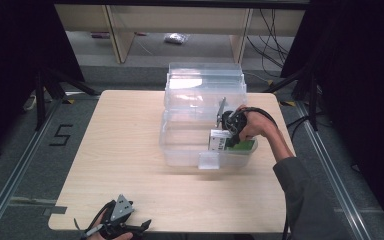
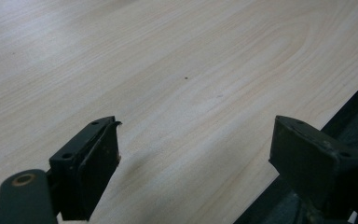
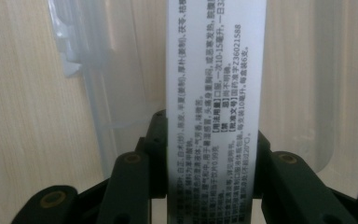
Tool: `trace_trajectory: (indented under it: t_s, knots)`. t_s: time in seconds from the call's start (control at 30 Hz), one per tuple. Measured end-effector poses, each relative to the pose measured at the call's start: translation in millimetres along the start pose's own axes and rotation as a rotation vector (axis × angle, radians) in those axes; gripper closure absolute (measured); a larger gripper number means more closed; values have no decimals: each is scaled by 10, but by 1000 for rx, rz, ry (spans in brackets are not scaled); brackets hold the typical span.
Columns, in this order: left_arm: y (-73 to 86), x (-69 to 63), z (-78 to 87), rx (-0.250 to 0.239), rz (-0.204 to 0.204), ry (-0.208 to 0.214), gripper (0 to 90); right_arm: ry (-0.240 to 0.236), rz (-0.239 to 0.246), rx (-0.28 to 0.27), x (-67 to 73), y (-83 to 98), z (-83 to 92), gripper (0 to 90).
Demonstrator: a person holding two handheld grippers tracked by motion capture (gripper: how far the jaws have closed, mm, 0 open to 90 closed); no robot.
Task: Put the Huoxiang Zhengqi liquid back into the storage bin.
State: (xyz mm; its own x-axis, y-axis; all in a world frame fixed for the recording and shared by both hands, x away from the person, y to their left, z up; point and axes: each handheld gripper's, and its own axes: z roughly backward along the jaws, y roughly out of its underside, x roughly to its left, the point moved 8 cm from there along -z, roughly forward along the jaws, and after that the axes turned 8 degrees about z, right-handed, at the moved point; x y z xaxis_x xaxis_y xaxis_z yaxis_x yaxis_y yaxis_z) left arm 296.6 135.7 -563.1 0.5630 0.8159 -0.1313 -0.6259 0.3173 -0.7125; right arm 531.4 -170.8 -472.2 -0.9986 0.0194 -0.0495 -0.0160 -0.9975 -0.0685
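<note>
Pale wood grain covered the table, which stood on a grey floor between dark curtains. At the near left corner of the table the left tongs rested low over the edge, a grey three-cornered plate on top; in the left gripper view the left tongs stood wide open with only bare wood between the jaws and the table's edge running under the right one. Toward the middle and far side of the table sat a clear plastic box, its clear lid tipped up behind it. At the right, a hand in a grey sleeve reached into the box with the right tongs, which held a white and green carton inside the box near its front right corner. In the right gripper view the right tongs were clamped on both sides of the carton, whose narrow white face carried small black print, with the clear box wall behind it.
</note>
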Motion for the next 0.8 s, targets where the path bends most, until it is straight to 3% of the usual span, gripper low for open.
trace_trajectory:
  t_s: [0.17, 0.2, 0.23, 0.27, 0.33, 0.43, 0.47, 0.57, 0.63, 0.67, 0.7, 0.8]
  knots:
    - [1, 0, 2, 0, -1, -1, 150, 2, -1, 13, -8, 17, -23, 644]
    - [-2, -2, 2, -2, 0, 4, 150, 0, 30, 8, -26, 12, -31, 644]
    - [-2, -1, 2, -2, 0, 3, 150, 4, -3, 16, -15, 21, -32, 644]
    - [4, 7, 9, 8, -12, -1, 150, 13, 26, 2, -40, 13, -48, 644]
    - [4, -3, 6, 3, -6, 5, 150, 2, 30, -6, -30, 8, -72, 643]
    - [0, -1, 1, -1, 1, -1, 150, -11, -8, 13, 0, 31, -94, 643]
    - [0, -9, 4, -1, 1, 5, 150, -8, 32, -5, -26, 34, -128, 643]
    - [1, -2, 0, -1, 1, -1, 150, -12, 53, -9, -27, 36, -174, 641]
    - [0, 0, 0, 0, 0, -1, 150, -12, -15, 25, 13, 65, -156, 638]
    - [7, 9, 7, 12, -16, -1, 150, -14, -13, 27, 10, 71, -161, 632]
    - [3, -5, -1, 1, -1, 1, 150, -31, -2, 21, 13, 73, -167, 628]
    - [6, 9, 8, 10, -15, 0, 150, -36, -20, 22, 29, 74, -142, 623]
